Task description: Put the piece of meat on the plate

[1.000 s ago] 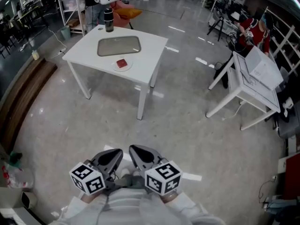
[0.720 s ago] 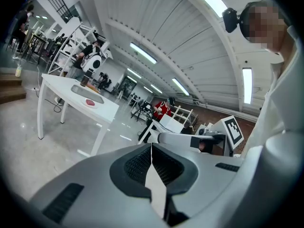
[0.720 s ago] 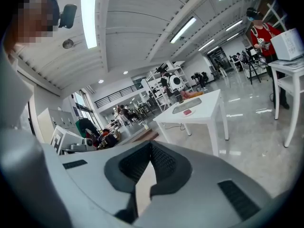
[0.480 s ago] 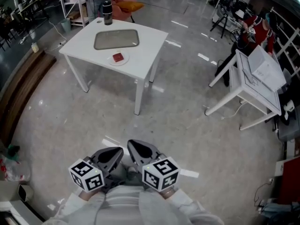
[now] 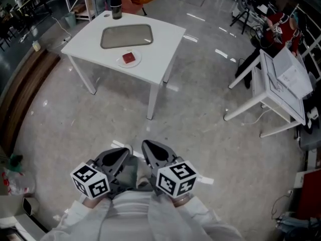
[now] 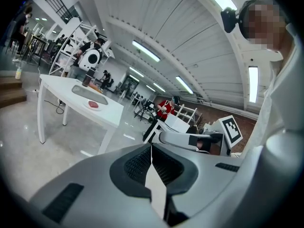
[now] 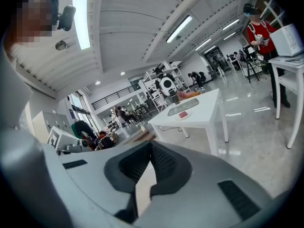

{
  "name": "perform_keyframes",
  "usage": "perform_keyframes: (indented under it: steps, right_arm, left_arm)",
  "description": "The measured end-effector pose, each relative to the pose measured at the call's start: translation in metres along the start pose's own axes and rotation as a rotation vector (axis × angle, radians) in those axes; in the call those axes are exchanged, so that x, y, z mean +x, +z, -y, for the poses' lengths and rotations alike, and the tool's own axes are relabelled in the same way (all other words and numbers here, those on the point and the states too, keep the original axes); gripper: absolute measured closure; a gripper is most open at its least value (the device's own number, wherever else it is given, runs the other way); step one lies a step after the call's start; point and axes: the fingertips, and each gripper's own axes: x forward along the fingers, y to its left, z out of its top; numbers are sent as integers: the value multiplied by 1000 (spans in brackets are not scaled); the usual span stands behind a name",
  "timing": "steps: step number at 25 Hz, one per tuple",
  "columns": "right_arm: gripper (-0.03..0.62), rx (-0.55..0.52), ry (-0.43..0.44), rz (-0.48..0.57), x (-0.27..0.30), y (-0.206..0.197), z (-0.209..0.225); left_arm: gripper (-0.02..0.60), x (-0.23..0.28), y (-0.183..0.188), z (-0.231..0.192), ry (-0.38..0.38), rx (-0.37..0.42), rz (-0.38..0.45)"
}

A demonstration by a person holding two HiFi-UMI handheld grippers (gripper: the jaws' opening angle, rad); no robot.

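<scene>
A person stands on the shiny grey floor [image 5: 200,134], well apart from the square white table [image 5: 165,44]. The person holds both grippers close to the body, side by side. The left gripper [image 5: 120,154] has its two jaws pressed together at the tips, with nothing between them. The right gripper [image 5: 150,149] has its jaws squeezed together too, and it holds nothing.

The small red piece of meat [image 5: 129,57] lies on the little round white plate [image 5: 120,61]. The plate sits near the front edge of the table. Just behind the plate is a flat grey tray [image 5: 126,36]. A tall dark bottle [image 5: 116,6] stands at the far corner of the table. Off to the right is another white table [image 5: 271,84], and a person in a red top [image 5: 281,26] stands behind it.
</scene>
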Motion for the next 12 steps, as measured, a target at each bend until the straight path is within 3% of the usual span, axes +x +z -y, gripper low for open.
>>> perform_keyframes:
  steps: [12]
  right_arm:
    - [579, 7, -58, 61, 131, 84, 35]
  left_arm:
    - [568, 47, 104, -120, -30, 24, -26]
